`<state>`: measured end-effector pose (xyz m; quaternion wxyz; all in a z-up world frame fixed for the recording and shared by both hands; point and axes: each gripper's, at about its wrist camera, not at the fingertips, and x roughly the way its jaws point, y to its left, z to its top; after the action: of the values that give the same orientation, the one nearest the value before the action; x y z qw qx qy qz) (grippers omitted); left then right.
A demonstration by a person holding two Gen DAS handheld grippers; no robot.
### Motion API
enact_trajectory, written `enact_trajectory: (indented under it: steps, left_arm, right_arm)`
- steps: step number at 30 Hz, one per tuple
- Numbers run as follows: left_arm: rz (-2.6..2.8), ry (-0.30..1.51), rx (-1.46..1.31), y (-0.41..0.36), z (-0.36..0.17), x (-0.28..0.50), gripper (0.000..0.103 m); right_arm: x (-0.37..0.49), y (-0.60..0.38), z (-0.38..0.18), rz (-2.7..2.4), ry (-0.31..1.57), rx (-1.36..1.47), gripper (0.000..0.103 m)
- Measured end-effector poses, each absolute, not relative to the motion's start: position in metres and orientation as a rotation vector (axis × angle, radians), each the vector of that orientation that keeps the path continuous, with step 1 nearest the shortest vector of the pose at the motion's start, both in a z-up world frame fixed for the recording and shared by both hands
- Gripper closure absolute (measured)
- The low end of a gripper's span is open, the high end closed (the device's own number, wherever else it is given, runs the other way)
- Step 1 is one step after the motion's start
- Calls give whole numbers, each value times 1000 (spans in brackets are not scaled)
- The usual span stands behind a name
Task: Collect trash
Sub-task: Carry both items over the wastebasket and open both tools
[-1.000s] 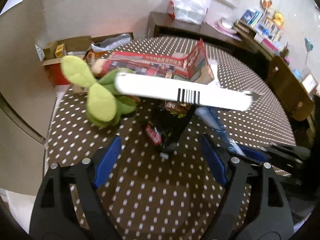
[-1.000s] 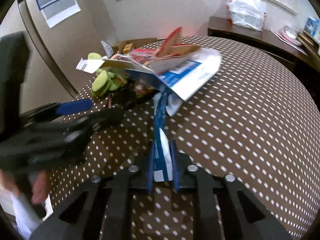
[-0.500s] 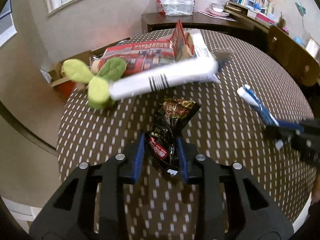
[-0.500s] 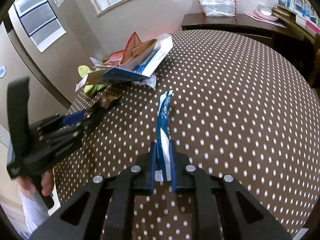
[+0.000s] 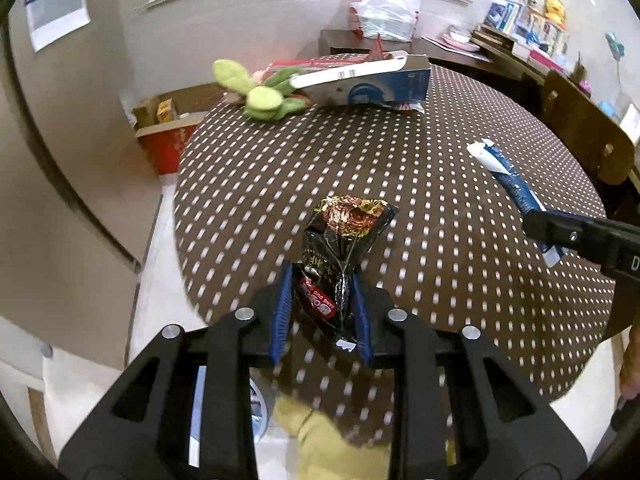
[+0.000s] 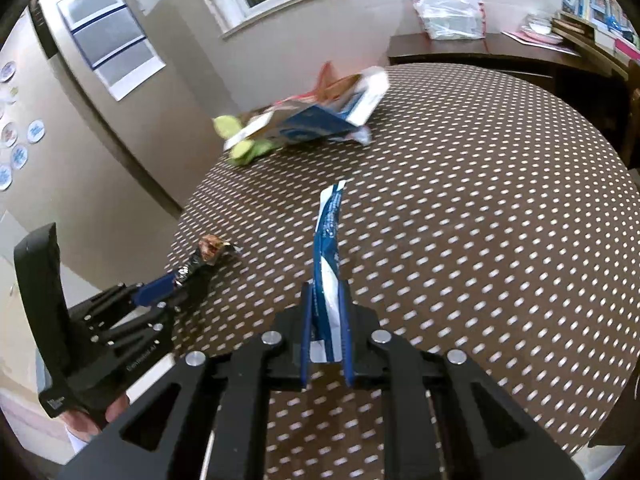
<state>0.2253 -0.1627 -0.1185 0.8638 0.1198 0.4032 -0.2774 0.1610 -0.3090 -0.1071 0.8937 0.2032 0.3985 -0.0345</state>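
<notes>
1. Two pieces of trash are in hand: the black snack wrapper [image 5: 340, 256] sits clamped between the blue pads of the left tool [image 5: 322, 312], sticking out ahead of it.
2. Pinched flat in the right tool [image 6: 326, 344], the blue-and-white wrapper [image 6: 328, 256] stands up forward of its tips.
3. Both pieces look lifted off the dotted surface [image 6: 480, 208], near its edge.
4. Left, by my judgement: the torn boxes [image 5: 360, 84] well ahead of both tools, beside a green plush toy [image 5: 260, 92]. No bin shows.
</notes>
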Motion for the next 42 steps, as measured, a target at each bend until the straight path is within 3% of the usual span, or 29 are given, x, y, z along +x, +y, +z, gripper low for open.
enact_trajectory:
  steps: [17,35,37,38,39,42]
  left_arm:
    - [-363,847,81,-40,-122,192,75]
    - [-112,934,-103,83,-157,194,75]
    - [-87,937,-120,92,-160,197,64]
    - [-76,940,-128,94,-161,199,37]
    - [-66,937,-136,96,-161,200,32]
    - [-73,906,-157,104,-160,198,32]
  right_arm:
    - [207,-174,-109,200,903,273,90]
    - [257,-65,-148,367,1052,114,90]
    - [259,-59,-152,369,1066,99,90]
    - [261,-57,-154,371,1074,97,90]
    - [262,-55,-155,374,1079,96,90]
    - [265,-48,-161,374,1092,83,90]
